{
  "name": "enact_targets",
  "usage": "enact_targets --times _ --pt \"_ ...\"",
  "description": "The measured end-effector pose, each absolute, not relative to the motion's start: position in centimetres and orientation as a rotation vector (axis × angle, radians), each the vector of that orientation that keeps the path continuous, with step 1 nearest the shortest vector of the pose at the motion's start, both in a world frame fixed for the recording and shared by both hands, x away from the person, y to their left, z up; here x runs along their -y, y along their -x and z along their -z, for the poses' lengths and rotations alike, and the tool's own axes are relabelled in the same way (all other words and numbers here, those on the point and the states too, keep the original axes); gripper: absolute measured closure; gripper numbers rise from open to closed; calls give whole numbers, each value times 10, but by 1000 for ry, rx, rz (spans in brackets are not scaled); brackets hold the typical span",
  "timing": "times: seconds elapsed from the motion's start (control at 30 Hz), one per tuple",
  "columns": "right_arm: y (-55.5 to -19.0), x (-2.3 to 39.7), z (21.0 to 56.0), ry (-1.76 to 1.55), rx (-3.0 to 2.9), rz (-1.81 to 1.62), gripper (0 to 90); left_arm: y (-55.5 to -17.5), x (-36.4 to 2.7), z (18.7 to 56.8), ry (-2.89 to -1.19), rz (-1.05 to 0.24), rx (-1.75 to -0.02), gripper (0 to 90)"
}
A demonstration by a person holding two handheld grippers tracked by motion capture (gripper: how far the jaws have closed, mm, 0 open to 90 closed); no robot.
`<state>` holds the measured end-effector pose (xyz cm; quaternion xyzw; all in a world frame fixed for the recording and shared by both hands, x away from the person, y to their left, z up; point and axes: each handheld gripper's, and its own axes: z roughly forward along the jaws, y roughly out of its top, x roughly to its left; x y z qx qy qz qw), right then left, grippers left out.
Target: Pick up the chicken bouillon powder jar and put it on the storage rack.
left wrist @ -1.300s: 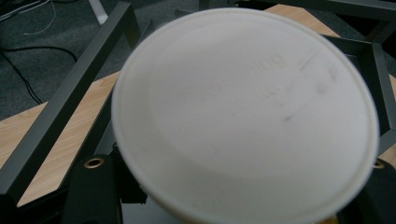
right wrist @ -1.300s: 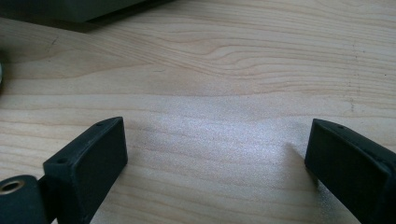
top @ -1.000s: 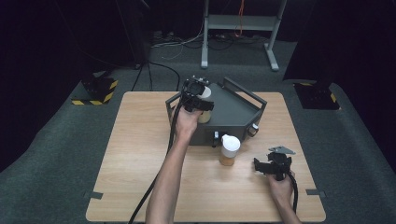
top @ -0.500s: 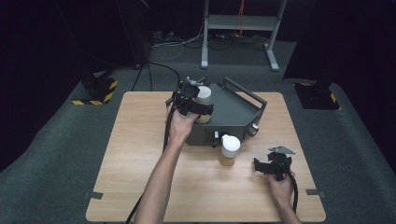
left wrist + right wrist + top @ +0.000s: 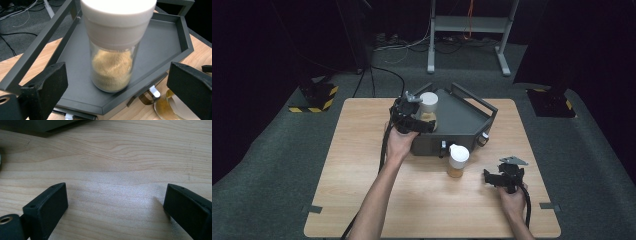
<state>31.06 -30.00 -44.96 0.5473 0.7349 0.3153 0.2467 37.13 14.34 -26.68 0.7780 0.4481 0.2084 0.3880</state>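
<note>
On the tray (image 5: 472, 111), my left gripper (image 5: 117, 82) has just opened off the jar (image 5: 113, 50) (standing); next, retreat toward six o'clock

One jar (image 5: 428, 107) stands in the tray (image 5: 472, 112), another (image 5: 457, 160) before it.

A light wooden table (image 5: 362, 150) stands on grey carpet (image 5: 272, 160). A second jar (image 5: 458, 160) with a white lid and amber contents stands on the table toward its right half, near the middle. On the floor past the table's far left corner sits a block with yellow and black hazard stripes (image 5: 314, 96). Past the far edge stands a grey metal frame (image 5: 467, 30), with cables (image 5: 387, 47) trailing beside it.
</note>
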Motion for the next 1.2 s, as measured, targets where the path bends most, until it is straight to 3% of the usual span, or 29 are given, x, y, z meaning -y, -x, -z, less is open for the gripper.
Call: enact_targets --times 1.2 --pt "-311 300 450 -1494 -2004 -859 48 -328 -156 320 -2014 -544 -1085 34"
